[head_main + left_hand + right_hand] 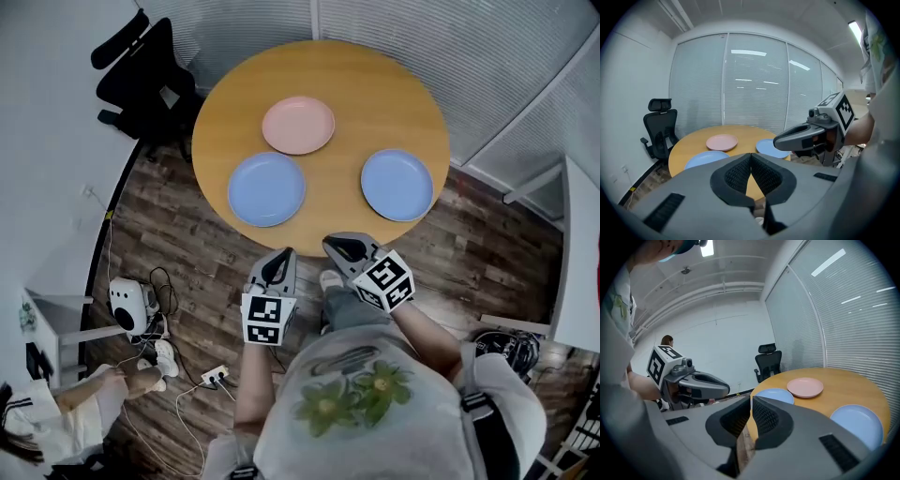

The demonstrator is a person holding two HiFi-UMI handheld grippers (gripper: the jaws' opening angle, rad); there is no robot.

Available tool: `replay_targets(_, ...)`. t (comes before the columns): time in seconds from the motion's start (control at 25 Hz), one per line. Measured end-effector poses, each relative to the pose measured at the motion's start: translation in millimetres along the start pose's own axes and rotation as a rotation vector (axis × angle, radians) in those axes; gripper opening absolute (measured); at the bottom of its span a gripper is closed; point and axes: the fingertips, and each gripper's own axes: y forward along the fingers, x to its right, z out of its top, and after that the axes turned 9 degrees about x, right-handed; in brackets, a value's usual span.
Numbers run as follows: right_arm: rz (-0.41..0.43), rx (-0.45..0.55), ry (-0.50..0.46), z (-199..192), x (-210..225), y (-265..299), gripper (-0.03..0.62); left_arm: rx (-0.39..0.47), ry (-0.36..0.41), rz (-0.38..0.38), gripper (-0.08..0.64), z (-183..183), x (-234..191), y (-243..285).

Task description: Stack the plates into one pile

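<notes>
We find the three plates lying flat and separate on the round wooden counter (375, 84), none resting on another, so we judge the pile is not yet begun. The pink plate (298, 125) sits in the upper middle of the head view. The left blue plate (267, 188) lies just below it and slightly left, near it but not touching. The right blue plate (397, 185) lies at the right of centre, well apart from the other two. Each is right way up with bare wood around its rim, which leaves room to approach any of them from the side.

Both claws hover at the lower middle of the frame, off the near edge of the counter and over the floor, close to our chest. The left claw (284, 254) has its jaws pressed together with nothing between them. The right claw (334, 246) is likewise closed and empty. We read this as a ready pose, both pointing toward the plates; the jaws would have to part before a rim can be taken.

Nothing stands on the counter between the claws and the plates. A black office chair (141, 75) stands at the upper left beside the counter. Cables (173, 305) and a power strip (215, 376) lie on the wooden floor at the lower left, and another person (47, 427) shows in the lower left corner.
</notes>
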Motion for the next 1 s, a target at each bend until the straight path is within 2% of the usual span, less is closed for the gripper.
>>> replay_targets(0.28,-0.035,0.010,0.015,13,54,22,0.043,-0.007,-0.010,-0.007,0.018,11,-24,45)
replay_targets(0.56,-0.090,-0.028,0.022,11,103,43,0.043,-0.025,-0.028,-0.018,0.018,12,-43,84)
replay_targets(1.0,-0.175,-0.061,0.050,0,184,40,0.043,-0.036,-0.033,-0.096,0.018,21,-31,166)
